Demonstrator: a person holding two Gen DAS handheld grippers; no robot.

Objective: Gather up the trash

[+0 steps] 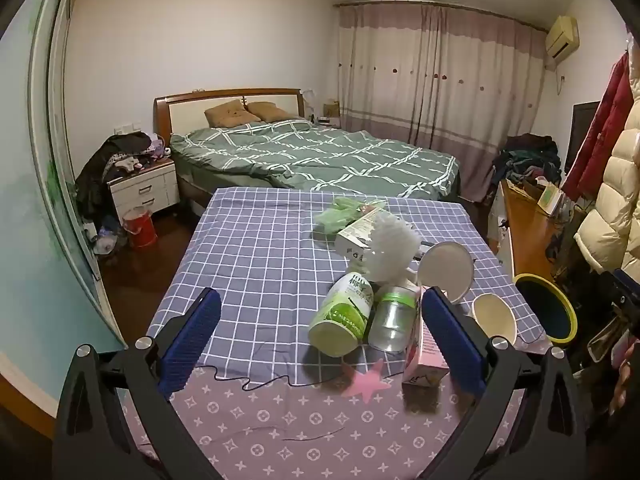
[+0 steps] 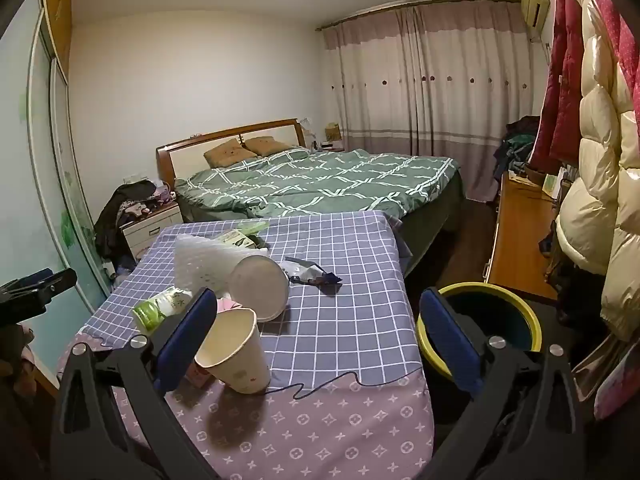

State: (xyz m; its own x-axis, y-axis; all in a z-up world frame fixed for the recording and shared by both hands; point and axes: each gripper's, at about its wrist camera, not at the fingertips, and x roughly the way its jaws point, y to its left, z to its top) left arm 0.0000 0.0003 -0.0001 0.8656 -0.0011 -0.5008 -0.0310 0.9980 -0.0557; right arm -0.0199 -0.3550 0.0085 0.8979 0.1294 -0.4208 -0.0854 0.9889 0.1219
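Note:
Trash lies on a table with a blue checked cloth (image 1: 256, 248). A green-labelled bottle (image 1: 343, 318) and a clear jar (image 1: 389, 320) lie on their sides beside a pink carton (image 1: 424, 356). Behind them are white foam netting (image 1: 390, 248), a round white tub (image 1: 447, 270) and a paper cup (image 1: 493, 316). My left gripper (image 1: 320, 334) is open above the near table edge, its right finger by the carton. My right gripper (image 2: 320, 336) is open too, with the paper cup (image 2: 234, 354) by its left finger. A crumpled wrapper (image 2: 310, 274) lies farther back. The yellow-rimmed bin (image 2: 496, 320) stands right of the table.
A bed with a green quilt (image 1: 320, 160) stands behind the table. A nightstand piled with clothes (image 1: 140, 184) and a red bucket (image 1: 139, 227) are at the left. A wooden desk (image 2: 520, 240) and hanging coats (image 2: 600, 160) line the right side. A thin black cord (image 2: 316, 388) crosses the cloth.

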